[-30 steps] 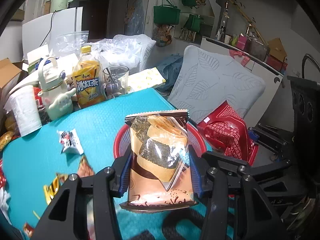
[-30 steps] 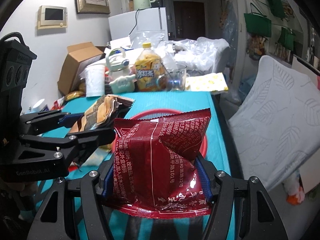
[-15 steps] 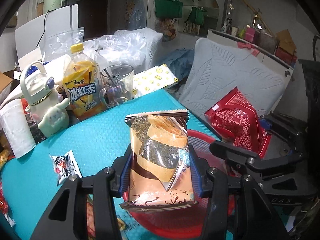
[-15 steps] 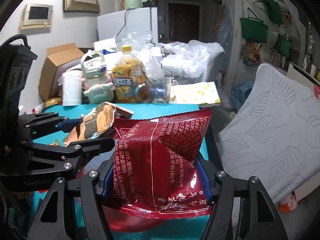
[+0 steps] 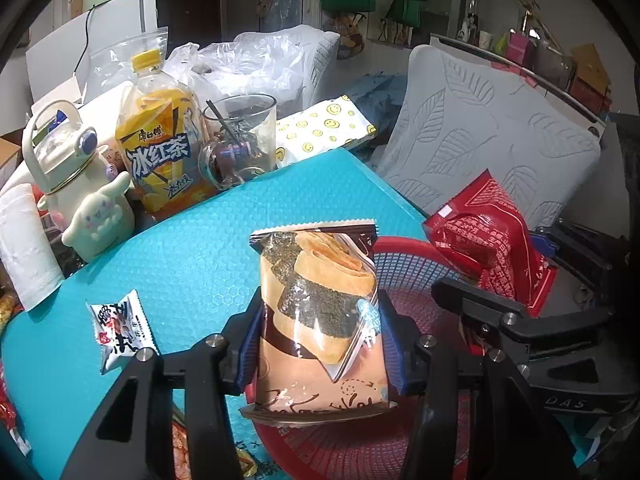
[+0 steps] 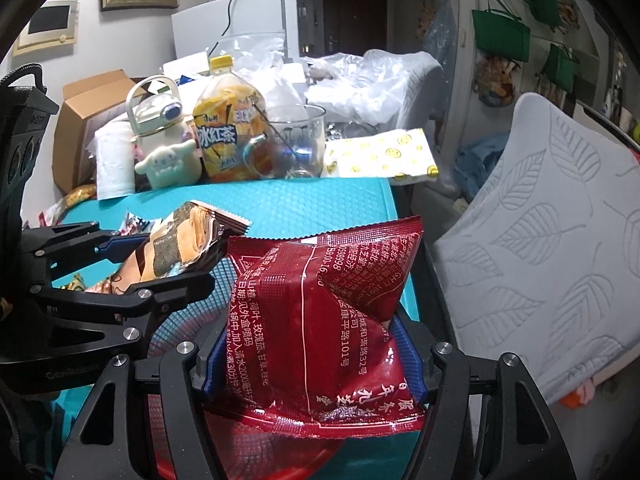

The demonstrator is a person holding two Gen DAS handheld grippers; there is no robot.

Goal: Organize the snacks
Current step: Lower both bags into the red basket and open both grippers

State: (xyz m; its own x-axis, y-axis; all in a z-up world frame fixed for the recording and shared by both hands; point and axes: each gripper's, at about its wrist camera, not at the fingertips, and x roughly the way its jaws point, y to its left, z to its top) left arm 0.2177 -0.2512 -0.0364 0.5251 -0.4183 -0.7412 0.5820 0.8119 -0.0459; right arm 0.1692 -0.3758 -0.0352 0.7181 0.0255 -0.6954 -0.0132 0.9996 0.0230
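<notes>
My left gripper (image 5: 320,344) is shut on a brown seaweed-roll snack bag (image 5: 320,320) and holds it over the near left part of the red mesh basket (image 5: 412,264). My right gripper (image 6: 312,360) is shut on a dark red snack bag (image 6: 320,320) above the basket's right side (image 6: 180,336). The red bag (image 5: 492,248) shows at the right in the left wrist view. The brown bag (image 6: 184,244) shows at the left in the right wrist view. A small white snack packet (image 5: 118,330) lies on the teal mat (image 5: 192,248).
At the back of the table stand an iced tea bottle (image 5: 160,152), a glass mug (image 5: 240,140), a cream kettle with a plush (image 5: 80,192) and a paper roll (image 5: 24,244). A grey leaf cushion (image 6: 560,220) is off the table's right edge. More wrappers lie at left (image 5: 8,308).
Both grippers have moved forward over the table with their bags still held. The basket has come to lie under and close to both of them.
</notes>
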